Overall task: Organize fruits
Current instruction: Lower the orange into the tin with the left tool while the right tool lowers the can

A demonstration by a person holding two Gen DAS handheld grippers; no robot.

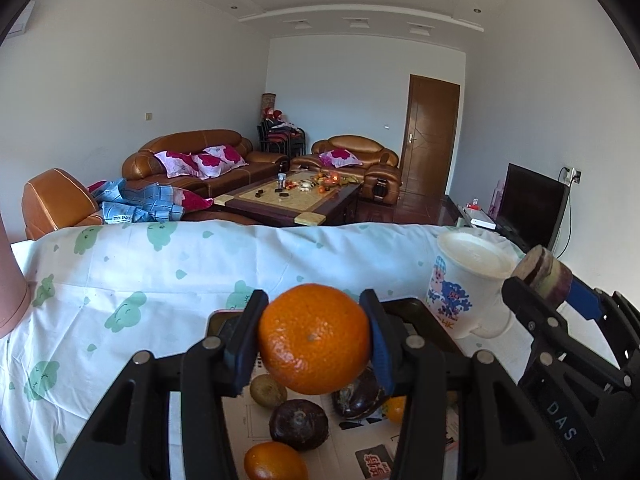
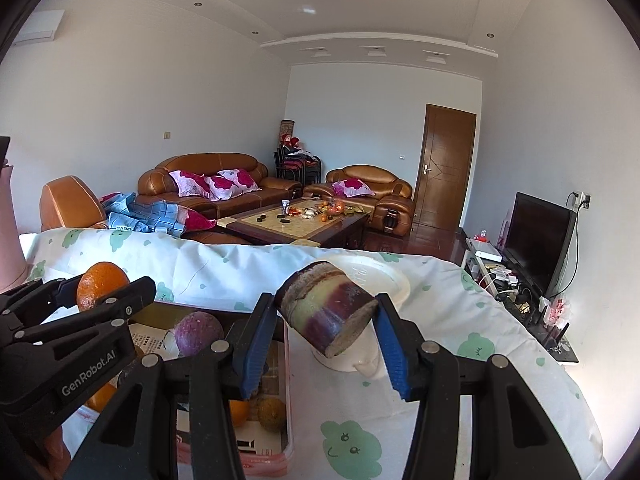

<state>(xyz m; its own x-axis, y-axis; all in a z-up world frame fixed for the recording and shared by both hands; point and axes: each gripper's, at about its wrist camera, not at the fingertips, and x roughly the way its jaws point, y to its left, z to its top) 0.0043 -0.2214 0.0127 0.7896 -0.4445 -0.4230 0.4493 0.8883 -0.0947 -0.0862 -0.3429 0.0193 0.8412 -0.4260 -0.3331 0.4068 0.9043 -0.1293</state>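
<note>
left gripper [image 1: 314, 338] squeezes orange [image 1: 314, 338], lifted above tray [image 2: 289, 392] to move it | right gripper [image 2: 326, 320] squeezes cane piece [image 2: 326, 312] by its ends, cup [image 1: 466, 284] at 1 o'clock

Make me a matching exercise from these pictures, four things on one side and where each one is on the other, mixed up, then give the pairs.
Things:
1. orange
2. sugarcane piece
3. mug
4. kiwi

Places:
A. standing on the tablecloth
B. held in the right gripper
C. lying in the tray with other fruit
D. held in the left gripper

Pairs: 1-D, 2-B, 3-A, 4-C
</note>
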